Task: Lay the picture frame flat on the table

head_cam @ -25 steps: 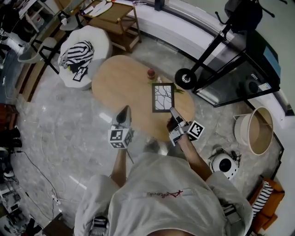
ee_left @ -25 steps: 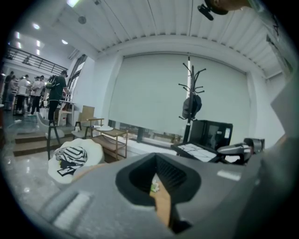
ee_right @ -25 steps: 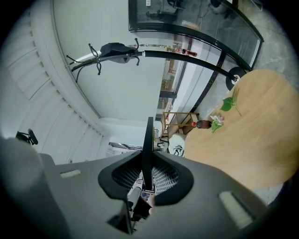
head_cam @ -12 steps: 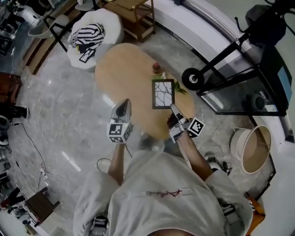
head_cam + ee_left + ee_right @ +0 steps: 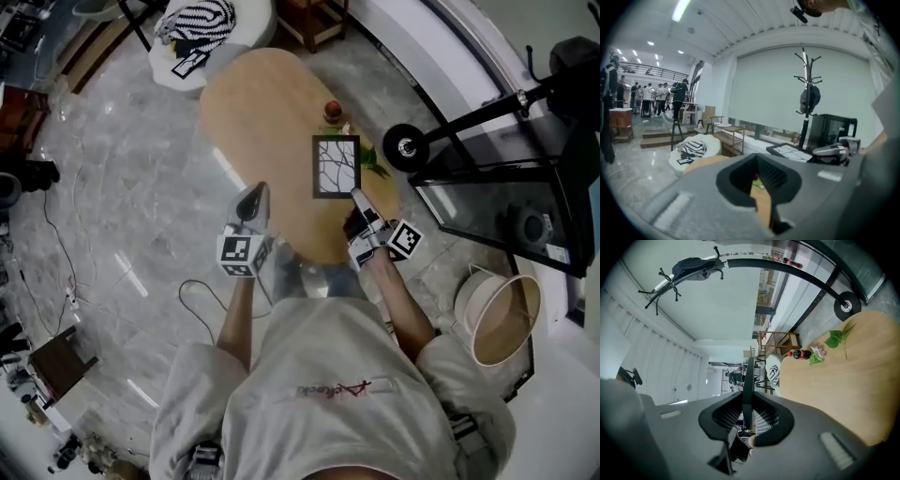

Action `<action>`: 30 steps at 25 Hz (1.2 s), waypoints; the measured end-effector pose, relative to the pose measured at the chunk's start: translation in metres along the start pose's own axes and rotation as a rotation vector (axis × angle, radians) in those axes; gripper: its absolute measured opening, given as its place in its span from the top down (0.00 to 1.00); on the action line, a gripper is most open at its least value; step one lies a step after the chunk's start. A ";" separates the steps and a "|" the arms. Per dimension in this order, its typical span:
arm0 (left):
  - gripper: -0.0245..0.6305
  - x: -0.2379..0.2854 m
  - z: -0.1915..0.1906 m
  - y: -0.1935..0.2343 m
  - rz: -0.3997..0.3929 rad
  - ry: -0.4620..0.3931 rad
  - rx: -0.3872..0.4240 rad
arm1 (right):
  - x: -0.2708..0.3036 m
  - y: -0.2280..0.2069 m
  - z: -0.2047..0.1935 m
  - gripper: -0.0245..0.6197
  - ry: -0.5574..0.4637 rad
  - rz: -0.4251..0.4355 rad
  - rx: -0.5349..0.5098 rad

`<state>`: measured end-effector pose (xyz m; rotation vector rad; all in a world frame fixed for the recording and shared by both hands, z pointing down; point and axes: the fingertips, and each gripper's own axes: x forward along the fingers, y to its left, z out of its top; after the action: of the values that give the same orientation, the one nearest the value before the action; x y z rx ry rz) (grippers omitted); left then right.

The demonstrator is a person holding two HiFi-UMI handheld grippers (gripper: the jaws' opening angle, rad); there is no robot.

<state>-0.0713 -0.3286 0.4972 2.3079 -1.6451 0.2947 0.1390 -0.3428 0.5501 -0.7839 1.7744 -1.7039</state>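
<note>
Bright light is cast by a ceiling strip light [image 5: 680, 9]; glare is reflected off the floor [image 5: 122, 187]; edges are bowed, darkened.

Bottle [image 5: 332, 111] on the table [image 5: 253, 112], behind the picture frame [image 5: 335, 167].

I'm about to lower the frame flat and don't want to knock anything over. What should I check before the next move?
1. Right gripper clamped on the picture frame edge: ok.
2. Frame over the table, inside its rim: ok.
3. Landing spot free of the leafy sprig: cannot tell; it lies close beside the frame's right side.
4. Small bottle apart from the frame: ok; it stands beyond the far edge.
5. Left gripper empty and away from the frame: ok.
</note>
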 end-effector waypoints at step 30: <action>0.96 0.058 -0.158 0.063 -0.051 0.118 -0.089 | 0.038 -0.180 -0.039 0.85 -0.041 -0.117 0.060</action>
<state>-0.1117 -0.3437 0.6713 2.2186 -1.5100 0.3320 0.0911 -0.3492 0.7321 -0.9054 1.6713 -1.7946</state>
